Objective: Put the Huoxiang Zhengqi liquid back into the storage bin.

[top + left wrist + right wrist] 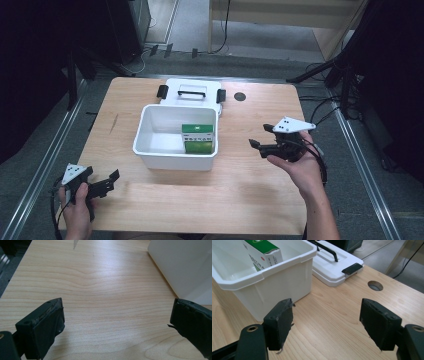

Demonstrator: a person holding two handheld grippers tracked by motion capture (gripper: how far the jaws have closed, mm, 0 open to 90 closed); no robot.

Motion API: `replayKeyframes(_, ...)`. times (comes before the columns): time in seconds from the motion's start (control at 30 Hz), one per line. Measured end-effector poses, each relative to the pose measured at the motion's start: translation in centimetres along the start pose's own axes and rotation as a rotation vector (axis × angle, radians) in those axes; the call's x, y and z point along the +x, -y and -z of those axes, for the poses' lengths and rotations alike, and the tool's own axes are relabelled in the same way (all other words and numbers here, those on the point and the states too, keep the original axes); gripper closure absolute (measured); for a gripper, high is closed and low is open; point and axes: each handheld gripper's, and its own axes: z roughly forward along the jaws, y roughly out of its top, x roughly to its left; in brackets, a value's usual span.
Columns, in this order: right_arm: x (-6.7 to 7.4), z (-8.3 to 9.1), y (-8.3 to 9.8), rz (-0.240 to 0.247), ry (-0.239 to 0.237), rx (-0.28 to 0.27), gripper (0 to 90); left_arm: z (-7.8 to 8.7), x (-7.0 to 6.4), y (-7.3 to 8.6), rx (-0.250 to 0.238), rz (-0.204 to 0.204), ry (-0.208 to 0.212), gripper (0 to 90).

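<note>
A pale wooden surface (240,180) carries a white bin (175,155) at its centre, open at the top so that things can go in or out. Its lid (192,90), with a black handle and two black latches, lies flat just behind the bin, touching its far rim, out of the way of both hands. Inside, against the bin's right wall, a green-and-white box (198,131) stands above a second green pack (198,146). The right gripper (260,136) hangs just right of the bin, jaws released and empty, turned toward the bin's wall, likely readying a reach. The left gripper (111,181) waits near the front left corner of the surface, jaws wide apart, holding nothing.
</note>
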Motion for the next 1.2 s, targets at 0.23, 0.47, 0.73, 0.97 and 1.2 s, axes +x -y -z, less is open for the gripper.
replayKeyframes(0.23,-0.3,0.7,2.8,-0.047,0.052,-0.070,27.8,0.0,0.0,0.0,0.000,0.000,0.000,0.3)
replayKeyframes(0.47,-0.8,1.4,5.6,-0.091,0.104,-0.128,28.3,0.0,0.0,0.0,0.001,0.001,0.002,0.3)
replayKeyframes(0.73,-1.4,2.1,8.5,-0.137,0.146,-0.168,28.3,0.0,0.0,0.0,0.002,0.001,0.000,0.3)
replayKeyframes(0.97,-1.8,2.9,11.0,-0.181,0.178,-0.190,28.2,0.0,0.0,0.0,0.001,0.002,0.001,0.3)
replayKeyframes(1.2,-2.0,4.2,13.4,-0.203,0.213,-0.204,28.2,0.0,0.0,0.0,0.000,0.001,-0.001,0.3)
